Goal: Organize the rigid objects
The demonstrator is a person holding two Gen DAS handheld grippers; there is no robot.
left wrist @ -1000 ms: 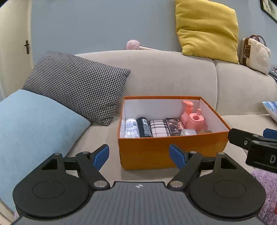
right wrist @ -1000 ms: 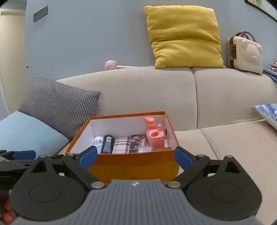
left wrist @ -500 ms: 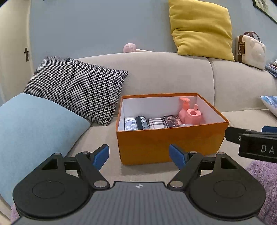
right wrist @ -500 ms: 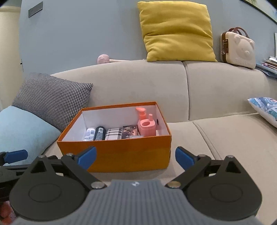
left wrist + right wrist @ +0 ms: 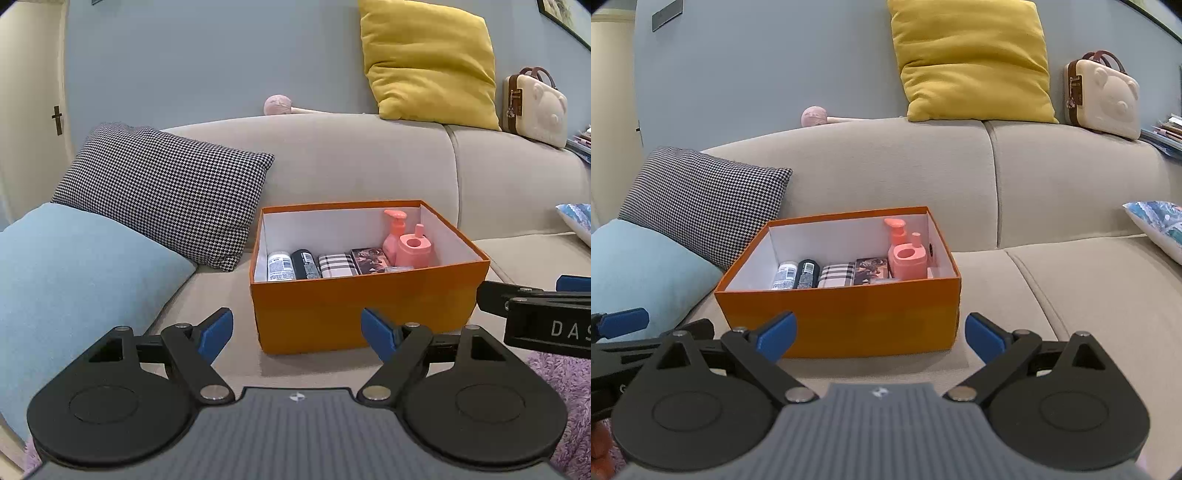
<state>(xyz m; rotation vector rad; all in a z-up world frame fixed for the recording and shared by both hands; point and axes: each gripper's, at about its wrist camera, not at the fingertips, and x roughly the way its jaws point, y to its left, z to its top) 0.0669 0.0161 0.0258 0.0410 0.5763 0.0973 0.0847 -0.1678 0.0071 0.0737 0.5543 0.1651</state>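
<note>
An orange box [image 5: 369, 314] with a white inside sits on the beige sofa seat; it also shows in the right wrist view [image 5: 842, 317]. Inside it lie a white can [image 5: 280, 266], a black can [image 5: 304, 264], a plaid box [image 5: 337, 265], a dark patterned box [image 5: 370, 260], a pink pump bottle [image 5: 393, 232] and a pink holder [image 5: 413, 251]. My left gripper [image 5: 297, 330] is open and empty in front of the box. My right gripper [image 5: 881, 334] is open and empty, also in front of the box.
A houndstooth pillow [image 5: 162, 192] and a light blue cushion [image 5: 74, 295] lie left of the box. A yellow pillow [image 5: 428, 62], a cream bear case [image 5: 535, 107] and a pink toy [image 5: 279, 105] rest on the sofa back. A patterned cushion [image 5: 1160, 225] lies at right.
Both grippers have pulled back from the box and risen a little; the box looks smaller and farther. Both stay open and empty.
</note>
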